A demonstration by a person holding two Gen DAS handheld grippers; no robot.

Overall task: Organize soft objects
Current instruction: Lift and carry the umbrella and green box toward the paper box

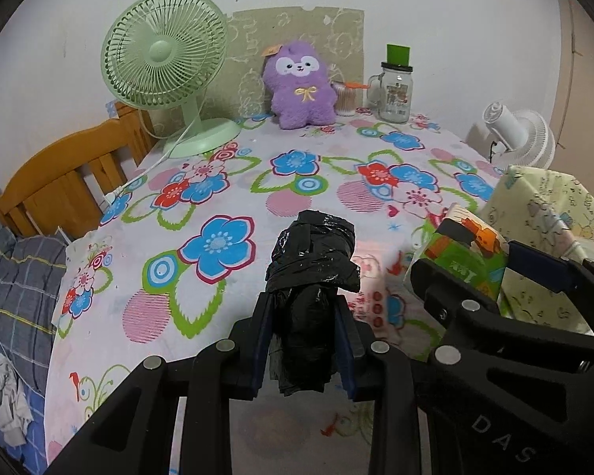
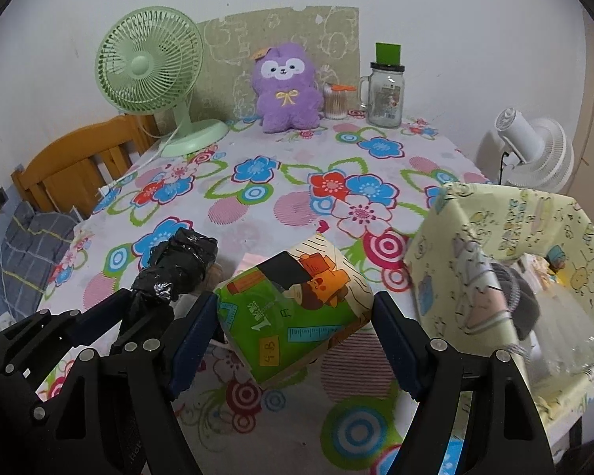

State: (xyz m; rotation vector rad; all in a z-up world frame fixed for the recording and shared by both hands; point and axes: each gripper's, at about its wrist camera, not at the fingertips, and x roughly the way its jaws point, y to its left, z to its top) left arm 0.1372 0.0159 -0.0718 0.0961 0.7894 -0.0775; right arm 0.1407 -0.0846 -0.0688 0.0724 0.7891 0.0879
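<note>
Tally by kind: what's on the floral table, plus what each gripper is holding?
Fans: 1, green desk fan
Plush toys: 1, purple plush animal
Glass jars: 1, handled glass jar
Swab containers: 1, clear cotton swab tub
Fabric bins: 1, yellow cartoon-print bin
Held soft items: 2, black plastic bag roll, green tissue pack
Total: 7

Black bag roll (image 1: 312, 261); green-orange tissue pack (image 2: 297, 308); floral tablecloth (image 1: 225, 182); purple plush (image 1: 301, 83).

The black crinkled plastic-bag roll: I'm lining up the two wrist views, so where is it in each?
Left wrist: black crinkled plastic-bag roll at bottom centre, clamped in the left gripper.
Right wrist: same roll at lower left, beside the green tissue pack.
Shared landmark: the purple plush toy against the back wall.
</note>
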